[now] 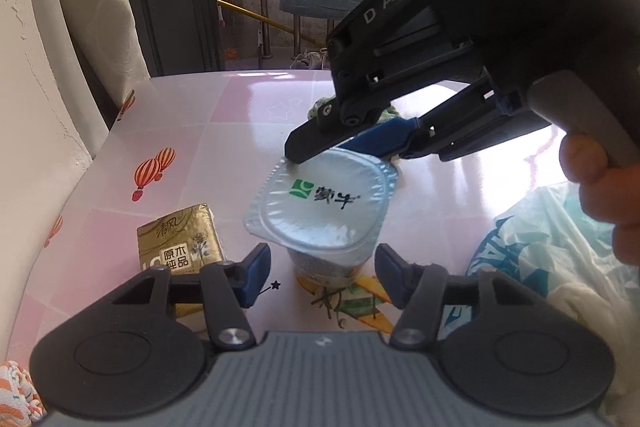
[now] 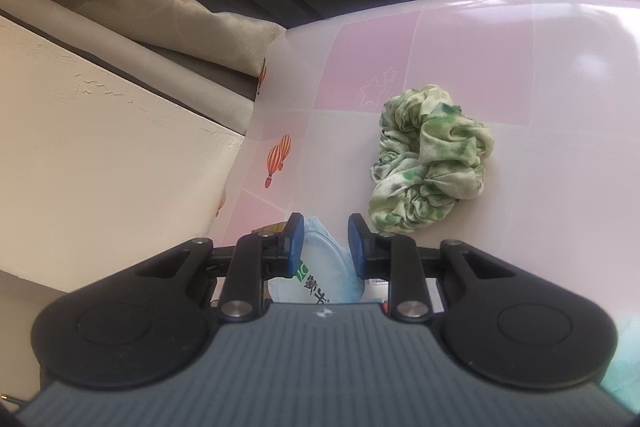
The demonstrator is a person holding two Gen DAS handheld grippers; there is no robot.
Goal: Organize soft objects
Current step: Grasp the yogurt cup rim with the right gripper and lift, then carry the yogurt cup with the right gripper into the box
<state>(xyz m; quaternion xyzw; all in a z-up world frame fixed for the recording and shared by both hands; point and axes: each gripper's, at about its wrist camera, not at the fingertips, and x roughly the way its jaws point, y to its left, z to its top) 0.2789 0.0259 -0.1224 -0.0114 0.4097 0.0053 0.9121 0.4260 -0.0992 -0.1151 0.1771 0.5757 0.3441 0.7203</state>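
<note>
A foil-lidded yogurt cup (image 1: 320, 211) is seen standing on the pink checked counter (image 1: 224, 131), between the blue pads of the left hand-held gripper (image 1: 322, 275), which are not touching it. The far rim of its lid is pinched by the right hand-held gripper (image 1: 340, 147). A gold tissue pack (image 1: 178, 241) lies just left; a plastic bag (image 1: 532, 243) lies right.

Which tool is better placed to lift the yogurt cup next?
Left. Its tool straddles the yogurt cup body, one finger on each side; the right tool only pinches the foil lid's far rim.
</note>
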